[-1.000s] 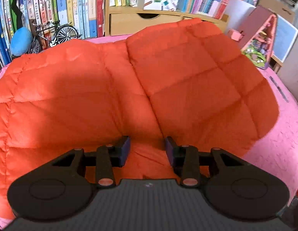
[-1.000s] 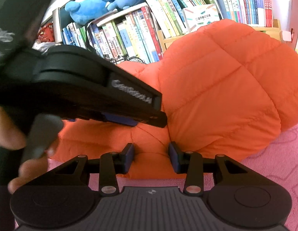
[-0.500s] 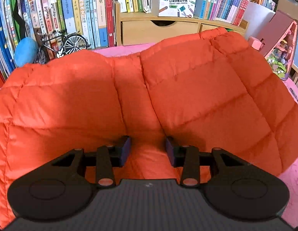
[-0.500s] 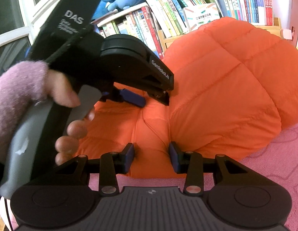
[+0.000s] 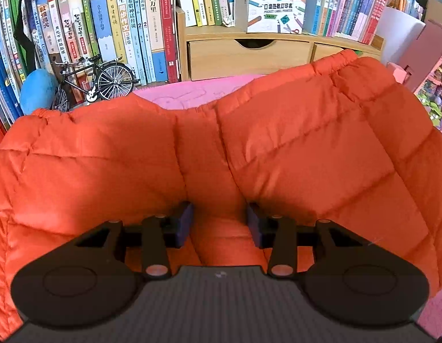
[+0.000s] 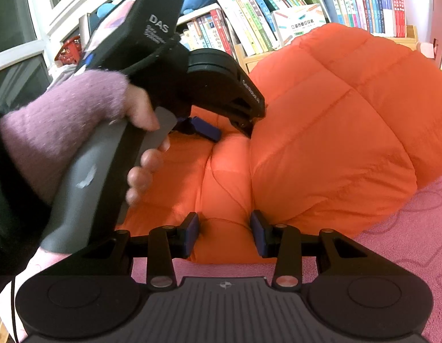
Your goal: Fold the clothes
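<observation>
Padding fills both views: an orange quilted jacket (image 5: 292, 154) lies bunched on a pink cloth (image 6: 406, 228) that covers the table. Its far hem, with a gathered edge, rises in two humps, and a strip of pink cloth shows beyond the dip between them. To the right of the jacket, in the right wrist view, the cloth lies bare out to the frame edge, the widest free ground for moving. Behind, the room closes off at once: a row of books (image 5: 106, 28), a wooden drawer unit (image 5: 243, 54), a small model bicycle (image 5: 98, 81) and a blue plush toy (image 5: 35, 91) stand just past the jacket's left hump.

The left gripper (image 5: 219, 223) has its jaws part open with a ridge of jacket between the blue pads; both pads lie against the fabric and pinch the fold. In the right wrist view a hand (image 6: 141, 143) in a mauve knitted sleeve (image 6: 63, 120) holds this gripper over the jacket's middle. The right gripper (image 6: 223, 234) sits at the near edge of the jacket, jaws equally part open, clamped on a fold of the hem.

Readable writing: "DAS" on the left gripper's black housing, "GenRobot.AI" along its side, and "POCKET LABEL PRINTER" on a white box (image 5: 275, 8) on the drawer unit.
</observation>
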The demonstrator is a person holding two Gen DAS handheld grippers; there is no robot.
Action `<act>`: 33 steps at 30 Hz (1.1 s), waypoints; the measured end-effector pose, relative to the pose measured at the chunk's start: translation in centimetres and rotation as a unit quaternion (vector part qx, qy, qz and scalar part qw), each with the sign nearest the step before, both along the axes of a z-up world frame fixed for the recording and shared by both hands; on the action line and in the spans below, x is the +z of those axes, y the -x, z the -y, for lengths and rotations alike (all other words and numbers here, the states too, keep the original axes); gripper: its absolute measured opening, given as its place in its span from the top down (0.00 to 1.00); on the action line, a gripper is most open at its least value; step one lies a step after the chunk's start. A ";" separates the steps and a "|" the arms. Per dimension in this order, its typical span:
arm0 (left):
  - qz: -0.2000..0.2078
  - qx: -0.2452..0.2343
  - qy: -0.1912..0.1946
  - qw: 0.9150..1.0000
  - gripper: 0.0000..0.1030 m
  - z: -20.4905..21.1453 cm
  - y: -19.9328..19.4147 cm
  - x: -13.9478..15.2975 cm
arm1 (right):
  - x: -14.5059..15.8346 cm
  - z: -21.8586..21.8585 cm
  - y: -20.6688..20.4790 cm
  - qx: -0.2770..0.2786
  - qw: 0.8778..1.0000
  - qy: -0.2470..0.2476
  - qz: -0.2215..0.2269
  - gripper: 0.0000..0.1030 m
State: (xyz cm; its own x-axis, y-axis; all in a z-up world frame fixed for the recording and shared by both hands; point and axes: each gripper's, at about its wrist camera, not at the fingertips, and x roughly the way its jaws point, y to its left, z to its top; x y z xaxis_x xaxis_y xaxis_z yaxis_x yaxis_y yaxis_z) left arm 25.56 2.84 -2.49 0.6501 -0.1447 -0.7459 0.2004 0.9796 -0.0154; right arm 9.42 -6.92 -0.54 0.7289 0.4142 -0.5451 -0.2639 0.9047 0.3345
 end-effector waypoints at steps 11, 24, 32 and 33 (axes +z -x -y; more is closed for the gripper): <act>-0.001 0.017 0.015 1.000 0.59 -0.8 -3.9 -0.4 | -1.4 -0.8 0.9 -0.001 1.000 -0.008 -0.002 0.60; -0.029 0.037 0.034 0.998 0.59 -0.6 -9.1 -0.9 | -1.6 -0.6 1.0 -0.001 1.000 -0.016 -0.004 0.60; -0.041 0.059 0.030 0.997 0.58 -0.4 -11.6 -1.1 | -1.4 -0.7 0.9 -0.004 1.000 -0.016 -0.005 0.60; -0.044 0.062 0.027 0.997 0.58 -0.4 -11.8 -0.9 | -1.4 -0.9 0.9 -0.004 1.000 -0.015 -0.005 0.60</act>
